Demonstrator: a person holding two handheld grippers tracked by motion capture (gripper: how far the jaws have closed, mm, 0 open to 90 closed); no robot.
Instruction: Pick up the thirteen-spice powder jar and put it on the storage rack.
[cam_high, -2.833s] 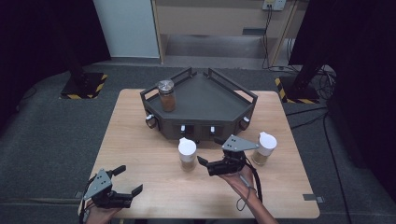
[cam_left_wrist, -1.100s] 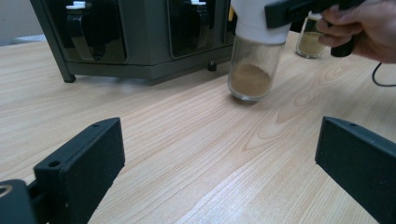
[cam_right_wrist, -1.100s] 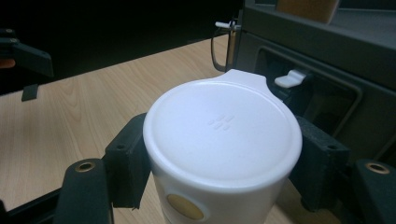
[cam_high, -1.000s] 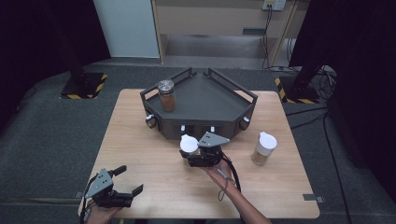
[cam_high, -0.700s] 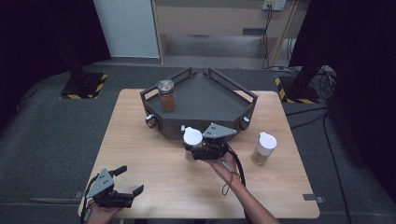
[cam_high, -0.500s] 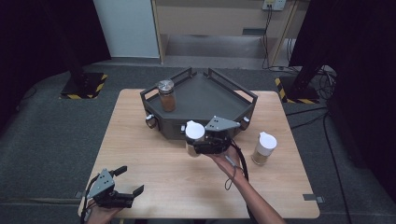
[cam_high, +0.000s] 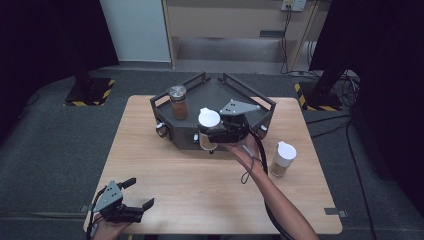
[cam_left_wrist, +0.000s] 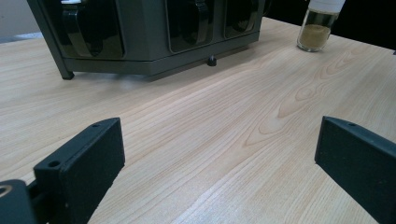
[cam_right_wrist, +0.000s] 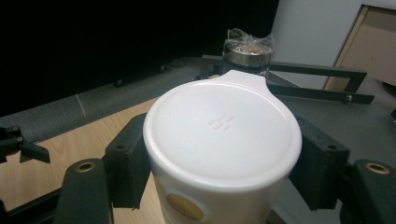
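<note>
My right gripper is shut on a white-lidded spice jar and holds it in the air over the front edge of the dark angular rack. In the right gripper view the jar's white lid sits between both black jaws. A metal-lidded jar of brown spice stands on the rack's left part, seen also as the jar beyond the lid. Another white-lidded jar stands on the table to the right. At the table's front left corner my left gripper rests open, nothing between its jaws.
The wooden table stretches between the rack and my left gripper. The left gripper view shows the rack's front wall with dark slots and the far jar at top right. Dark floor and black stands surround the table.
My right gripper shut on the left white-lidded jar, lifted it off the table and carried it up toward the rack. The left gripper has barely moved.
</note>
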